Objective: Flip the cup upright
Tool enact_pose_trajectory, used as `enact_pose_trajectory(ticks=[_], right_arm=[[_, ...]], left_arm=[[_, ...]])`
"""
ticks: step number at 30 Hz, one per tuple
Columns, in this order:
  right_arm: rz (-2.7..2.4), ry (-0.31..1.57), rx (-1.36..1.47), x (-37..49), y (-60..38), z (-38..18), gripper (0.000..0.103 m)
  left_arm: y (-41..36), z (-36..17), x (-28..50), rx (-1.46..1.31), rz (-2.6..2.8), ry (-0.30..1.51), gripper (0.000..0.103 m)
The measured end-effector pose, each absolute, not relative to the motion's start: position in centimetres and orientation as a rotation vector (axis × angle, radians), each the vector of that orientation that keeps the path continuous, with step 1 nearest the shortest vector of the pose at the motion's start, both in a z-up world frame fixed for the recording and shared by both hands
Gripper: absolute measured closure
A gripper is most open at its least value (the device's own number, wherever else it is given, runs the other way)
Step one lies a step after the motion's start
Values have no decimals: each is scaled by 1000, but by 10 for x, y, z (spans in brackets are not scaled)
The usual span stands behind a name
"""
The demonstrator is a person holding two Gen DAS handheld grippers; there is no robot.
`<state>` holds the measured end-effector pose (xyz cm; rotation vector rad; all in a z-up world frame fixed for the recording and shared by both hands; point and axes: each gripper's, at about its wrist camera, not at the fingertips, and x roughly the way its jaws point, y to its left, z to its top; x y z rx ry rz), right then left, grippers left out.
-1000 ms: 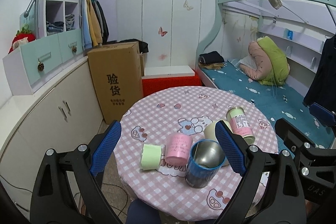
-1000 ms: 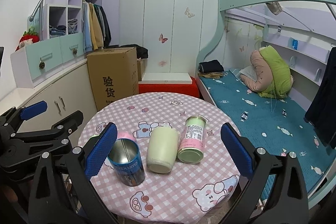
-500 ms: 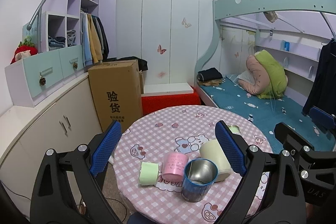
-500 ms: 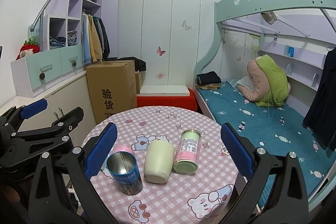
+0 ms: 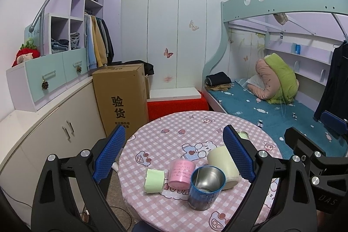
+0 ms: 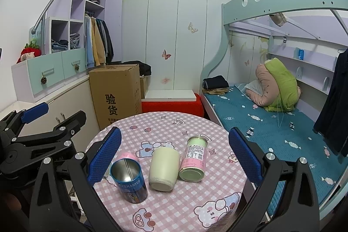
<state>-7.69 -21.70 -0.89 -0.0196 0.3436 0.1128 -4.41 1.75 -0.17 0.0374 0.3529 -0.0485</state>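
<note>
Cardboard box (image 5: 120,97) marked "验货"

left tool (image 5: 174,153) spread wide, right tool (image 6: 175,156) spread wide, both empty

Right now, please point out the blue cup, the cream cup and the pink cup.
blue cup (image 6: 132,185): right wrist view, outer wall.
cream cup (image 6: 164,163): right wrist view, side wall.
pink cup (image 5: 181,172): left wrist view, side wall.
</note>
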Motion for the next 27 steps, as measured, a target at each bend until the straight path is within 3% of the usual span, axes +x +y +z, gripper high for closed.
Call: enact_pose_trajectory(ticks=[27], right_arm=[[113,354,-18,-75,-217,-14,8]], left_arm=[[23,-10,-41,58,-22,346,8]])
